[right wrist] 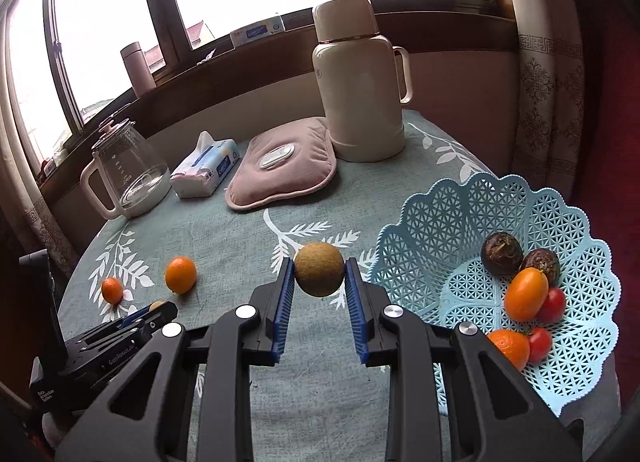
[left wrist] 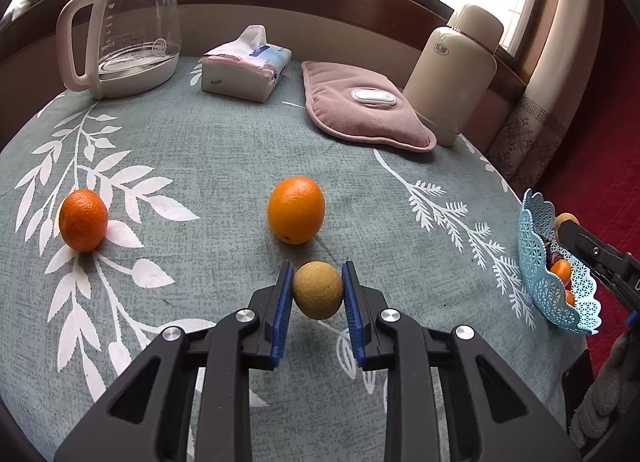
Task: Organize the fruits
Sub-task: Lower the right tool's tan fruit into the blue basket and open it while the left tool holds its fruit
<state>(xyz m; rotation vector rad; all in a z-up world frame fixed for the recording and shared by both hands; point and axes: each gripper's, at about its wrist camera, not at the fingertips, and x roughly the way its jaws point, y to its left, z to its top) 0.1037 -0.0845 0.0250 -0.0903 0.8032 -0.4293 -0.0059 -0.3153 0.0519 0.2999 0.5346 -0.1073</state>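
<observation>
Longan (left wrist: 318, 290) sits clamped in left gripper (left wrist: 316, 294).

Two tan round fruits (left wrist: 318, 289) (right wrist: 319, 269) pinched between fingers, two oranges (left wrist: 296, 209) (left wrist: 83, 219) on cloth, mixed fruit in blue basket (right wrist: 448, 218)

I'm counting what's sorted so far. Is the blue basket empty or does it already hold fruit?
Already holding fruit: the blue basket contains two dark round fruits, oranges and small red ones in the right wrist view.
</observation>
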